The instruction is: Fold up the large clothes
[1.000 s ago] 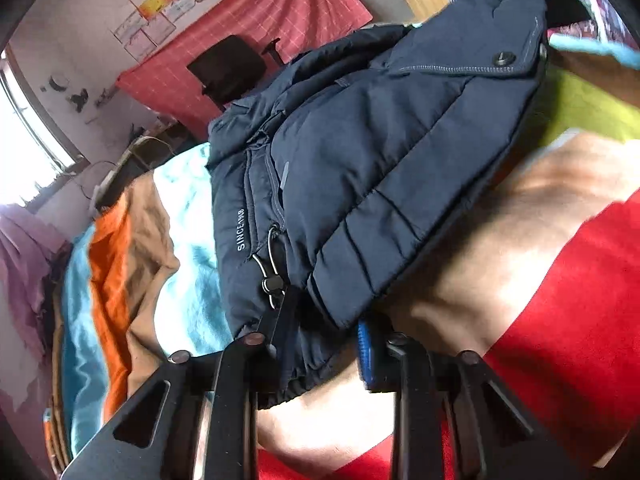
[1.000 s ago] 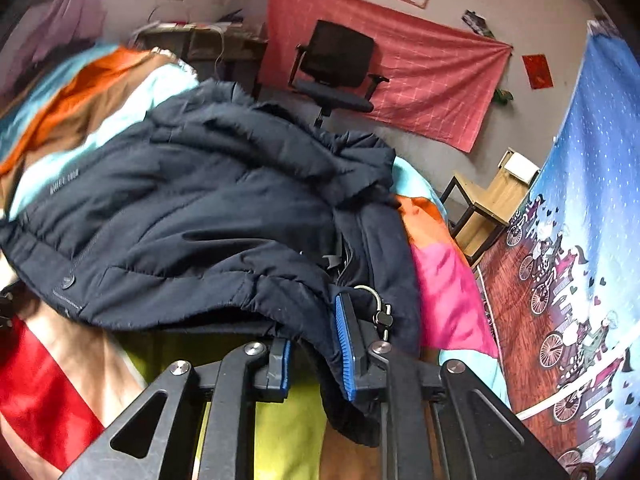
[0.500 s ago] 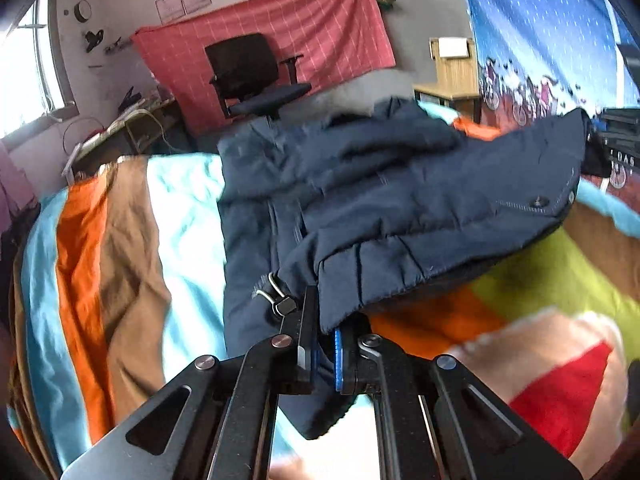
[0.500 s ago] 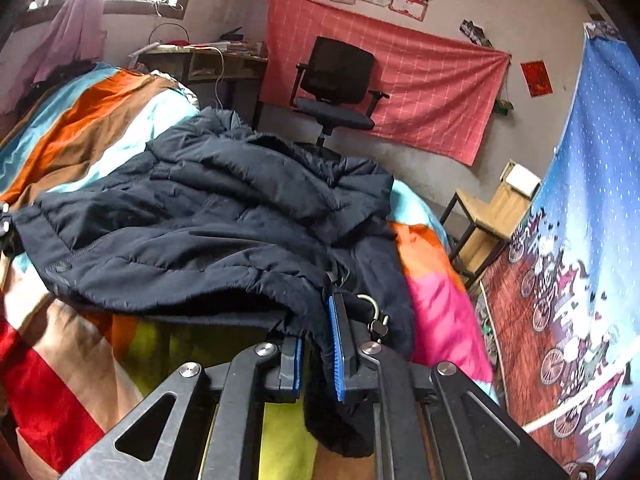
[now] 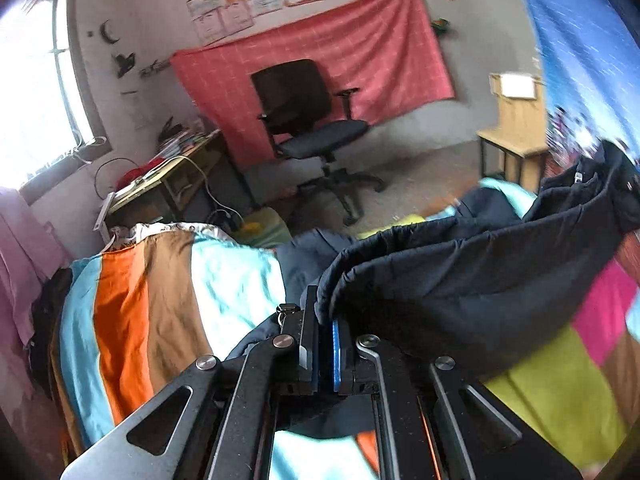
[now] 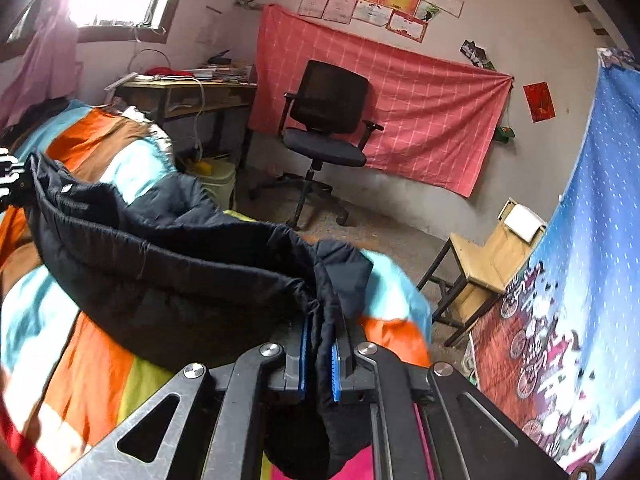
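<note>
A dark navy padded jacket (image 5: 460,276) hangs stretched between my two grippers above the bed. My left gripper (image 5: 325,320) is shut on one corner of its hem. My right gripper (image 6: 320,340) is shut on the other corner, with cloth bunched between its blue pads. In the right wrist view the jacket (image 6: 168,264) sags in a long band to the left, and its lower part still rests on the bed. The far end of the jacket reaches the other gripper at each frame's edge.
The bed has a striped cover (image 5: 132,304) in orange, brown, cyan, green and pink. Beyond its foot stand a black office chair (image 6: 328,120), a cluttered desk (image 6: 188,88) and a small wooden chair (image 6: 480,264). A blue printed cloth (image 6: 580,280) hangs on the right.
Both grippers have lifted and carried the jacket's hem up and toward the foot of the bed. The jacket, which lay spread flat, now hangs raised between them.
</note>
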`<state>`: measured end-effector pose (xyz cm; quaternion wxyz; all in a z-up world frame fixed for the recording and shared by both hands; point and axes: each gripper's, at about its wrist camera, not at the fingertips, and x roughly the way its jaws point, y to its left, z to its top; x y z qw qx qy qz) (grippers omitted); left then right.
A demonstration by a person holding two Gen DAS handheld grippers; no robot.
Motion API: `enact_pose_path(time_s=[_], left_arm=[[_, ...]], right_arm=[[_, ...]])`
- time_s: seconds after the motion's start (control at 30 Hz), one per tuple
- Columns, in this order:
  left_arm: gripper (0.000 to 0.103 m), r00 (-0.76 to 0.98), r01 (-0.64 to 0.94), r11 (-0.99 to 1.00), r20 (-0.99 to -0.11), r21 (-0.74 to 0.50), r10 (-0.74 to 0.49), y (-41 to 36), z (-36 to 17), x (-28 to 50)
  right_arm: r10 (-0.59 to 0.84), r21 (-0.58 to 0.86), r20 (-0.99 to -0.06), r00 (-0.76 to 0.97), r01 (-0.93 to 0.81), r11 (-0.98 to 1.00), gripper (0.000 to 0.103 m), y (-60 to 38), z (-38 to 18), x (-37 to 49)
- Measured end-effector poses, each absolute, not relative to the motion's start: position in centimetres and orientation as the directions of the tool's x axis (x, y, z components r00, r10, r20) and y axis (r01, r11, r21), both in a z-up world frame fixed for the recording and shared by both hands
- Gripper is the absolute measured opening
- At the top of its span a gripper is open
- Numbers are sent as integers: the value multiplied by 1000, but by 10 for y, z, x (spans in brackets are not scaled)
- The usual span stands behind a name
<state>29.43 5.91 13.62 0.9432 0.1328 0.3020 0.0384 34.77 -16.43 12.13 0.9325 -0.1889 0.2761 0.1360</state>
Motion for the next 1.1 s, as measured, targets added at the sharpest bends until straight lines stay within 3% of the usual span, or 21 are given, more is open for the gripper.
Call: enact_pose_path(time_s=[0.33,0.6,0.9,1.03,1.1], left_arm=[[3,803,-90,969,-559,228,206,83,100,406],[3,784,-117,963,-573,243,240,87,69,453],[3,741,-115,958,-620,262,259,92,32,485],[4,731,-111,967,-640,229,235,94,29,487],[5,745,-108,972,-631,210,219,94,31,483]], right_arm=[[90,-309,-591,801,-329,892,8,-146,102,462],[166,-125,-555,815,-279,952,8,-159,69,503],[185,-134,-587,789,-319,938,9,-157,36,543],[197,-91,-591,782,-307,947,14,-161,27,547],[180,-90,-585,791,-284,954,34,-167,23,548]])
